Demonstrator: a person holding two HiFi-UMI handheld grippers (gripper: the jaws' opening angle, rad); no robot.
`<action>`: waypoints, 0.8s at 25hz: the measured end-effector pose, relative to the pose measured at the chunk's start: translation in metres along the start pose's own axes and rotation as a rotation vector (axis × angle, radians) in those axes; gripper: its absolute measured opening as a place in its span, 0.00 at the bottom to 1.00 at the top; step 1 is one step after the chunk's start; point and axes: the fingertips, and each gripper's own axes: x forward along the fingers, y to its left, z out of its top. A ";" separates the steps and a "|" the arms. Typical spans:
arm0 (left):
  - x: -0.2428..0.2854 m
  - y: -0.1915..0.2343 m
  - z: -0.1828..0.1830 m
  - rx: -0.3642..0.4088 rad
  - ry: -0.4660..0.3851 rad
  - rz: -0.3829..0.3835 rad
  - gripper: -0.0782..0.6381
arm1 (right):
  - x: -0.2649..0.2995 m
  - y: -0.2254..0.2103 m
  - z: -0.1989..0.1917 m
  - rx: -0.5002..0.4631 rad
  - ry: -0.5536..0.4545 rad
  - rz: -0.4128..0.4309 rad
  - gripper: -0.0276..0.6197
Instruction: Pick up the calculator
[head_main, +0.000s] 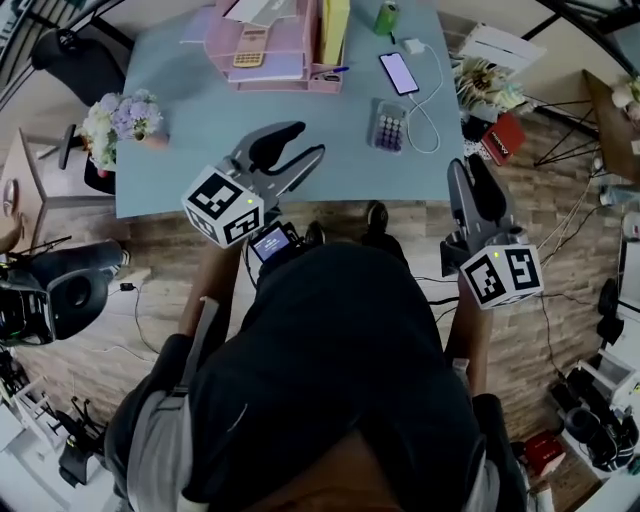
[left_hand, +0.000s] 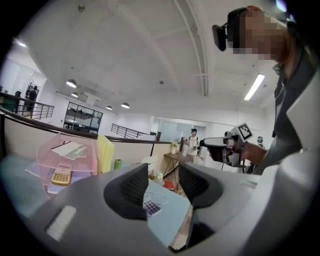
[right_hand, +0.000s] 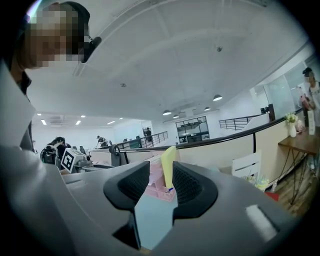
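A grey calculator (head_main: 388, 126) with purple keys lies flat near the right part of the light blue table (head_main: 200, 130), beside a white cable. In the left gripper view that calculator (left_hand: 151, 206) shows low between the jaws, still far off. A second, yellow calculator (head_main: 249, 47) rests in a pink tray (head_main: 290, 78). My left gripper (head_main: 300, 148) hovers open over the table's near edge, holding nothing. My right gripper (head_main: 470, 168) hangs open off the table's right front corner, also holding nothing.
A phone (head_main: 398, 72) on a white charger cable (head_main: 432, 100) lies just behind the grey calculator. A flower bunch (head_main: 125, 118) sits at the table's left edge. A yellow folder (right_hand: 168, 167) stands by the pink tray. Chairs, clutter and cables surround the table.
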 end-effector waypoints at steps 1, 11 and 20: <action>0.002 0.001 0.001 -0.001 0.003 0.017 0.45 | 0.005 -0.004 0.001 0.001 0.003 0.018 0.24; 0.038 -0.002 0.008 -0.015 0.026 0.146 0.45 | 0.052 -0.052 0.010 0.019 0.019 0.183 0.24; 0.076 -0.010 -0.004 -0.045 0.064 0.233 0.45 | 0.078 -0.095 0.005 0.050 0.049 0.282 0.24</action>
